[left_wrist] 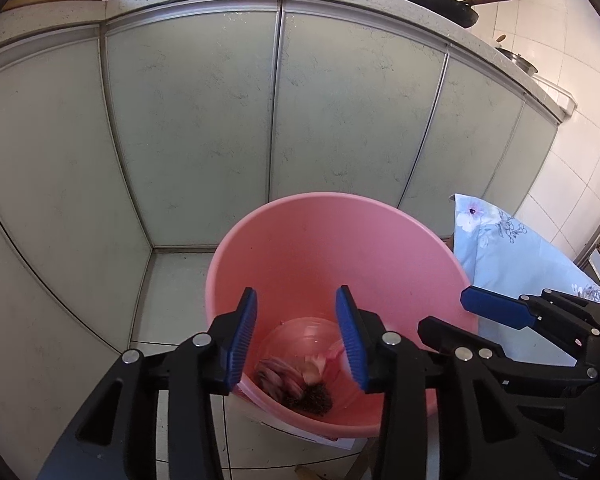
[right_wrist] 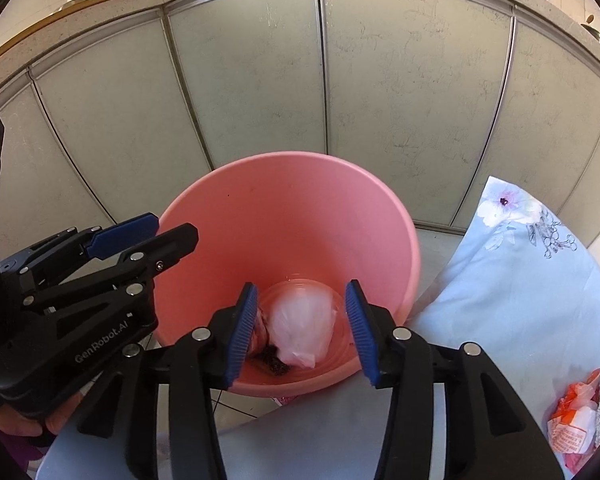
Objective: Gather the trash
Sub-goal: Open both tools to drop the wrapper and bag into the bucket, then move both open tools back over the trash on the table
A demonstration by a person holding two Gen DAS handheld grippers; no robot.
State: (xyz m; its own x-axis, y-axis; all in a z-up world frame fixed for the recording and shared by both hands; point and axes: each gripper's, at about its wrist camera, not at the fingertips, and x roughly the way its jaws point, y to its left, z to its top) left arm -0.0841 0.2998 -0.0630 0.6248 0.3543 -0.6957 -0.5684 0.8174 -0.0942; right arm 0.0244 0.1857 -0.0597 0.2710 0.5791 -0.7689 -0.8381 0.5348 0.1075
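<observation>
Both grippers, left gripper (left_wrist: 296, 336) and right gripper (right_wrist: 302, 330), hang with jaws apart and empty over the pink bucket (right_wrist: 292, 208), where a white plastic bag (right_wrist: 300, 330) lies; careless withdrawal could tip it.

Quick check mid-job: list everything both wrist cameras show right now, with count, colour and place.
bin: one, pink, on the floor before the cabinets
white bag: one, in the bin's bottom
dark scraps: a clump, in the bin's bottom
cabinet doors: several, pale grey-green, behind the bin
pan: one, black, on the counter
floral cloth: one, light blue, right of the bin
wrapper: one, orange and white, lower right
left gripper: open, empty, over the bin
right gripper: open, empty, over the bin
</observation>
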